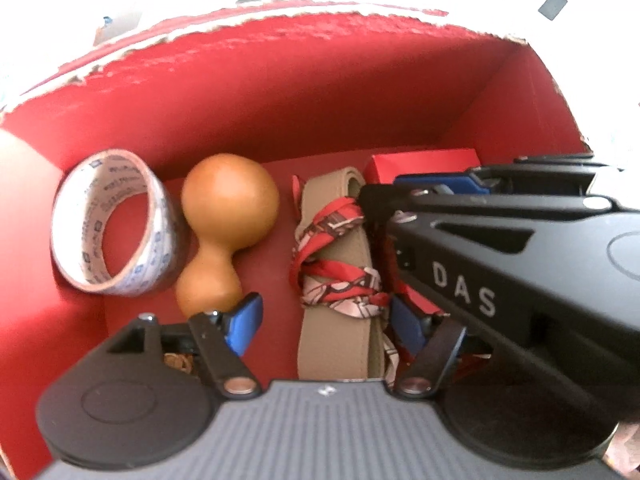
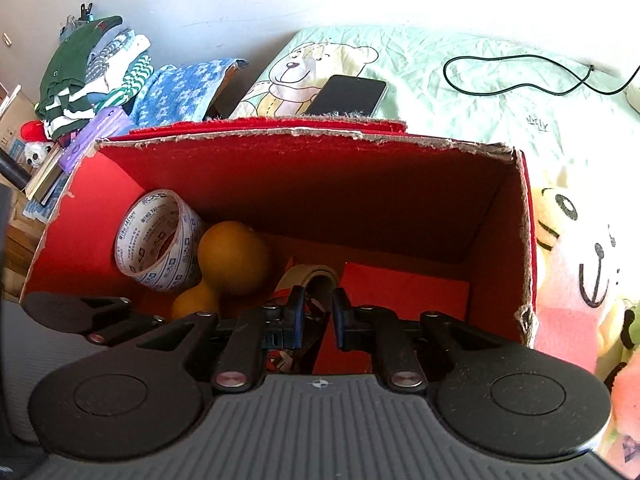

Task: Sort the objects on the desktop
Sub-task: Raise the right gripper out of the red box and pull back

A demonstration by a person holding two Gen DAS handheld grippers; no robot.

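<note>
A red cardboard box (image 1: 280, 92) (image 2: 312, 184) holds a tape roll (image 1: 108, 224) (image 2: 160, 240), an orange wooden gourd (image 1: 228, 220) (image 2: 232, 258), a beige strap wrapped in a red patterned scarf (image 1: 336, 272) (image 2: 316, 280) and a small red box (image 1: 424, 164) (image 2: 404, 292). My left gripper (image 1: 324, 320) is open inside the box, its fingers either side of the strap. My right gripper (image 2: 316, 316) reaches in from the right, its blue-padded fingers nearly together around the strap's far loop; it also shows in the left wrist view (image 1: 440, 192).
The box sits on a mint bear-print bedsheet (image 2: 460, 92). A black phone (image 2: 348, 94) and a black cable (image 2: 520, 76) lie behind it. Folded clothes (image 2: 100, 68) are at the back left, plush toys (image 2: 580, 264) at the right.
</note>
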